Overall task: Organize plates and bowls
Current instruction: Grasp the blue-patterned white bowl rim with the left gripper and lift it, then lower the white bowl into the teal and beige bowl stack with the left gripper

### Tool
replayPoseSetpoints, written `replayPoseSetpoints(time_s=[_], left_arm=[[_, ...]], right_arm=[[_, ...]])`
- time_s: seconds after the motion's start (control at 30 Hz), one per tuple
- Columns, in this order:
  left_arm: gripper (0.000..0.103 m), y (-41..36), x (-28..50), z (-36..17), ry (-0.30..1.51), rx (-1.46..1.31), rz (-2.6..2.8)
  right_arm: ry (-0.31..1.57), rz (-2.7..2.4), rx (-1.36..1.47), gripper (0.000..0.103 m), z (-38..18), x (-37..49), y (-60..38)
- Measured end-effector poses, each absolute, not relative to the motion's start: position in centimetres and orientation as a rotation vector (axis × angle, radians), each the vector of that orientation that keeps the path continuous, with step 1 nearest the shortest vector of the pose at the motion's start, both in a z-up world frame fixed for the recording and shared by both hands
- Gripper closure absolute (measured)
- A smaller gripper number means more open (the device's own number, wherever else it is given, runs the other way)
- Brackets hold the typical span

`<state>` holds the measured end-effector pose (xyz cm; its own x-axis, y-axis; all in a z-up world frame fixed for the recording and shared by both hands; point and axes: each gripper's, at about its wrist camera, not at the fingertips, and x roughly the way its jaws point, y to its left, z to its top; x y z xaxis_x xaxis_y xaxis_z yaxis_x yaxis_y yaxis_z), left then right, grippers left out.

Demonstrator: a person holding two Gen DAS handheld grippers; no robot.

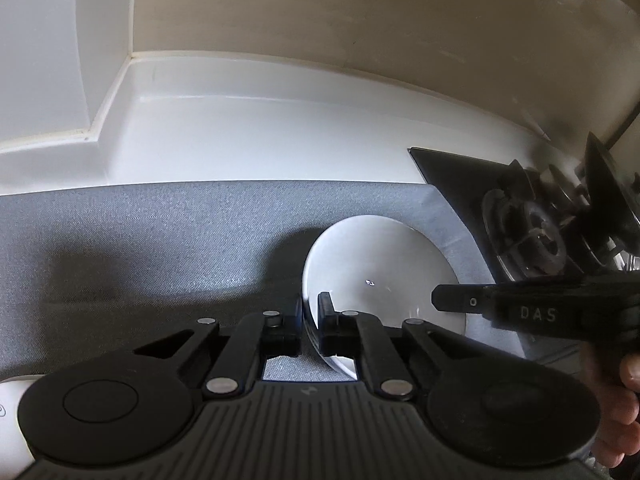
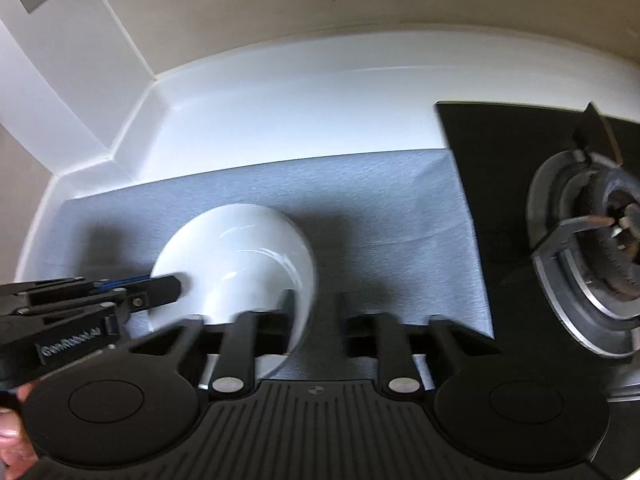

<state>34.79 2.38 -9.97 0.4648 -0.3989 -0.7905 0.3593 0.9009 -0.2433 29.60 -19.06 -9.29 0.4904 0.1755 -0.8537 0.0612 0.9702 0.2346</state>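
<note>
Left hand-held gripper (image 1: 313, 314): clenched on the near rim of the white bowl (image 1: 380, 256); one finger is inside the rim, one outside.
Right hand-held gripper (image 2: 315, 304): jaws stand apart, holding nothing; the opposite rim of the bowl is just beside its left finger, with bare mat in the gap.
Bowl: sits on the grey mat (image 1: 160, 240), near the mat's edge on the hob side.
Edges: the mat ends just beside the black hob (image 1: 460, 168), where a gas burner (image 1: 528, 236) stands; the mat's corner lies over the hob's edge.
Open room: a wide part of the mat beside the bowl and the white counter (image 1: 240, 140) behind it, up to the wall (image 1: 360, 20).
Writing: "DAS" (image 1: 538, 314) on the right gripper's body; the lettering on the left one is too blurred to read.
</note>
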Motion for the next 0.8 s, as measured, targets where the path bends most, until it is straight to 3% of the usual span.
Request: replayPoseSetpoints(time_s=[0.23, 0.57, 0.8], left_arm=[[0.096, 2.4, 32.8, -8.0, 0.952, -0.042, -0.452], [0.096, 0.8, 26.7, -1.1, 0.887, -0.08, -0.43], [0.096, -0.6, 21.6, -0.4, 0.931, -0.083, -0.393]], right_arm=[[1.031, 0.079, 0.272, 0.097, -8.4, 28.9, -19.5], [0.973, 0.124, 0.276, 0.097, -1.4, 24.1, -21.1], [1.009, 0.155, 0.275, 0.097, 0.5, 19.8, -22.8]])
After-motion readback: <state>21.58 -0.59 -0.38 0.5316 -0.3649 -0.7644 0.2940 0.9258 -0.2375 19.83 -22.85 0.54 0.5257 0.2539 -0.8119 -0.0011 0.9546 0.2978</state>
